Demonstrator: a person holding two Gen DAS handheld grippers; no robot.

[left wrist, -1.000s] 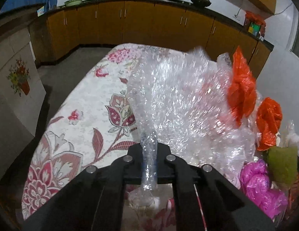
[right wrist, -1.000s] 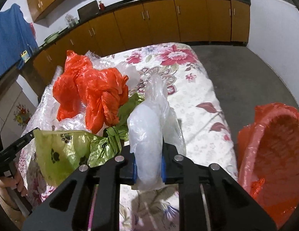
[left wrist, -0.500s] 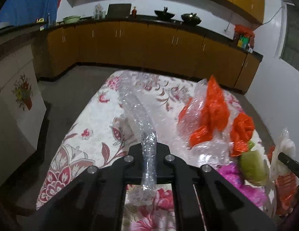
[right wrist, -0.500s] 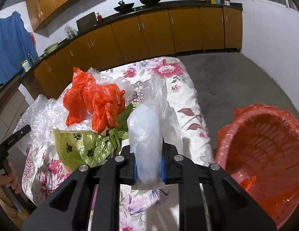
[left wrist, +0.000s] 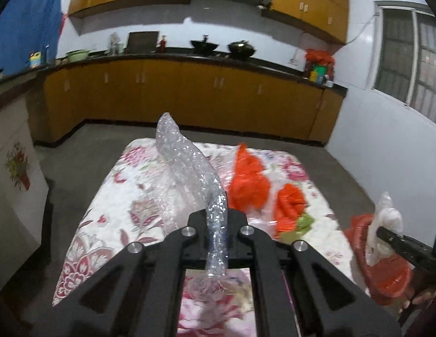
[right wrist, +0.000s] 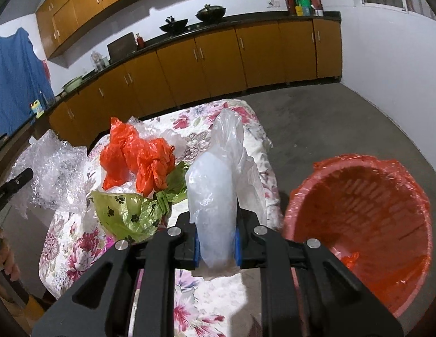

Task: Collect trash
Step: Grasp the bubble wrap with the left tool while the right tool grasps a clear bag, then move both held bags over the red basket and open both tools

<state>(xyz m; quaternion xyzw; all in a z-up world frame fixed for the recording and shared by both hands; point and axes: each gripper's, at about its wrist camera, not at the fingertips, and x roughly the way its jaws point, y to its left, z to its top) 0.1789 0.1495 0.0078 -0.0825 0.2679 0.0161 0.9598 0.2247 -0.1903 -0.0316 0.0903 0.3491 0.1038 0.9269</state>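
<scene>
Both loads lifted clear of the floral tabletop (right wrist: 206, 303) for binning: left gripper (left wrist: 217, 231) pinches twisted bubble wrap (left wrist: 189, 168), right gripper (right wrist: 217, 245) clamps a clear plastic bag (right wrist: 215, 191), red-lined bin (right wrist: 358, 224) at its 3 o'clock, orange bags (right wrist: 139, 157) at 10.

Glittering clear bubble wrap (left wrist: 189, 174); thin, milky, crinkled plastic bag (right wrist: 218, 196); glossy crumpled orange bags (right wrist: 139, 157). Printed floral cloth (right wrist: 189, 303), matt. Slatted orange plastic bin (right wrist: 366, 224) with shiny film liner; matt black grippers.
</scene>
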